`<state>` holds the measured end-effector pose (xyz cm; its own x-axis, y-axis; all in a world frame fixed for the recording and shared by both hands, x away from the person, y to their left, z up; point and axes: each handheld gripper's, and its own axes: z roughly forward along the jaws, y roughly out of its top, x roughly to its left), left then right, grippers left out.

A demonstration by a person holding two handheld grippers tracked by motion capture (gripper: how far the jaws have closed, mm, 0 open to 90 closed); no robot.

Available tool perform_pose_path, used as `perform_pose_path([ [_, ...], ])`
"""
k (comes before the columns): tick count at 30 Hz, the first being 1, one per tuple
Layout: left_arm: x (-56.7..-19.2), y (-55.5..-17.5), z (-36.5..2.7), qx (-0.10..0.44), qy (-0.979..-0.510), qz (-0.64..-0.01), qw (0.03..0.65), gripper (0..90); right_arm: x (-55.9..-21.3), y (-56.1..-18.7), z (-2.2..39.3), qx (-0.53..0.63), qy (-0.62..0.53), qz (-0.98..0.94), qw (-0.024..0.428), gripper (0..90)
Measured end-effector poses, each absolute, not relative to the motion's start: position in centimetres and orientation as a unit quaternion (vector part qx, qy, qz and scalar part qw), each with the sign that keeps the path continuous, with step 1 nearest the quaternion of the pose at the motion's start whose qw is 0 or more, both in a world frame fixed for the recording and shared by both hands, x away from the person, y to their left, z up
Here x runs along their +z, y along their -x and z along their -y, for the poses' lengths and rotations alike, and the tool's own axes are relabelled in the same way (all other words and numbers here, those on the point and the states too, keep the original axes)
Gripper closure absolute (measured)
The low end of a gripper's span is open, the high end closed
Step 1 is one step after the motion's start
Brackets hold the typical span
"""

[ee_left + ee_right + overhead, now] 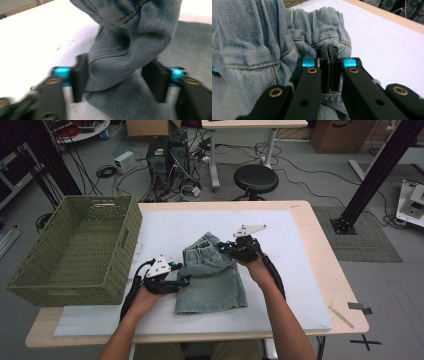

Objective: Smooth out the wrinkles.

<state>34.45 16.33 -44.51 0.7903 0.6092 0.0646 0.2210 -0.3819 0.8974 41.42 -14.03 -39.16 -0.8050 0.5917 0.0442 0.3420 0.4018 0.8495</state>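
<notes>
Both forearms reach to faded blue denim shorts (210, 275) on the white table mat (300, 270). Left gripper (182, 274) stands parted, a fabric fold (117, 57) loose between its jaws; right gripper (329, 53) pinches the waistband edge tight.

No text, label or number is legible on anything here.

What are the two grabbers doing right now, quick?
Left gripper: open, a fold of the denim shorts between its jaws, not pinched.
Right gripper: shut on the shorts' edge.
</notes>
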Motion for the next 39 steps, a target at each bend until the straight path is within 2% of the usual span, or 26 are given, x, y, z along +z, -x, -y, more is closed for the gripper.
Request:
perform_pose_path([
  [2, -44.2, -34.5, -16.2, 0.212, -0.806, -0.248, 0.495, 60.5, -39.1, -41.2, 14.2, 0.476, -0.279, -0.822, 0.14, 90.0],
  [6, -43.5, -34.6, -16.2, 0.248, -0.795, -0.258, 0.49, 79.8, -38.9, -40.9, 15.0, 0.499, -0.278, -0.809, 0.137, 90.0],
  [8, -43.4, -34.8, -16.2, 0.256, -0.791, -0.275, 0.484, 82.6, -38.8, -40.7, 15.3, 0.511, -0.273, -0.804, 0.135, 90.0],
  [16, -43.6, -35.5, -15.7, 0.266, -0.799, -0.291, 0.454, 83.2, -39.0, -39.6, 15.8, 0.523, -0.251, -0.805, 0.126, 90.0],
  [18, -43.7, -35.5, -15.8, 0.249, -0.803, -0.3, 0.451, 81.3, -39.1, -39.4, 15.9, 0.519, -0.244, -0.81, 0.123, 90.0],
  [19, -43.7, -35.5, -16.0, 0.241, -0.801, -0.31, 0.453, 75.7, -39.2, -39.3, 15.9, 0.517, -0.24, -0.813, 0.117, 90.0],
  [22, -43.7, -35.6, -17.3, 0.186, -0.774, -0.358, 0.487, 49.7, -39.4, -39.0, 16.2, 0.51, -0.236, -0.818, 0.119, 90.0],
  [23, -43.6, -35.4, -17.8, 0.171, -0.764, -0.366, 0.502, 45.8, -39.5, -38.9, 16.3, 0.51, -0.237, -0.818, 0.119, 90.0],
  [26, -43.4, -34.9, -19.2, 0.145, -0.74, -0.372, 0.542, 44.0, -39.9, -38.7, 16.7, 0.501, -0.24, -0.823, 0.12, 90.0],
  [33, -42.2, -34.3, -20.2, 0.164, -0.72, -0.367, 0.566, 43.7, -40.5, -38.0, 17.1, 0.496, -0.232, -0.829, 0.117, 90.0],
  [39, -41.8, -34.5, -20.0, 0.17, -0.721, -0.364, 0.565, 43.2, -41.4, -36.7, 17.1, 0.48, -0.208, -0.845, 0.109, 90.0],
])
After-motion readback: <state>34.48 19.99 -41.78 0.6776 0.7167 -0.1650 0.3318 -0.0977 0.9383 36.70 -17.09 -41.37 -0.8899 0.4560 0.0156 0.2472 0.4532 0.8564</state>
